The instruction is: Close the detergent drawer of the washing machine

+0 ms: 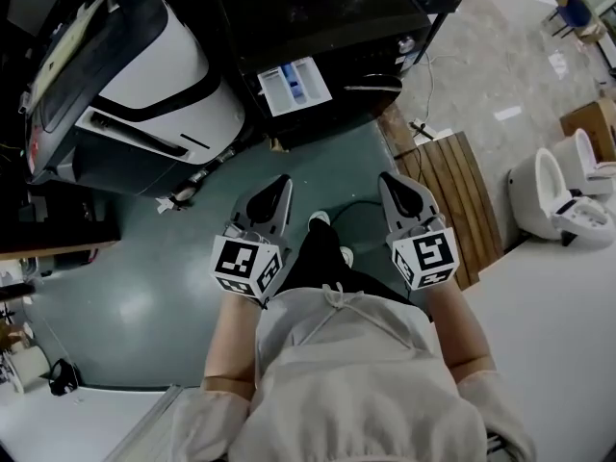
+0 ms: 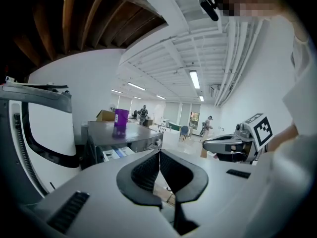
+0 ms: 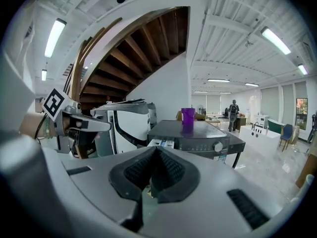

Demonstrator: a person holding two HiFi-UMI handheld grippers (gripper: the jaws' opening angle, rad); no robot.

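Drawer (image 1: 295, 85) is sticking out of the washer (image 1: 327, 8), seemingly fully open; left claw (image 1: 277, 186) and right claw (image 1: 390, 181) are hovering well apart from it, both pinched together, empty.

No words, brands or numbers can be read anywhere. The cube (image 1: 245, 266) on the left hand-held gripper (image 1: 282, 183) and its twin on the right hand-held gripper (image 1: 387, 179) bear only black-and-white square patterns. The sticker (image 3: 220, 157) on the washing machine (image 3: 198, 133) is too small to read.
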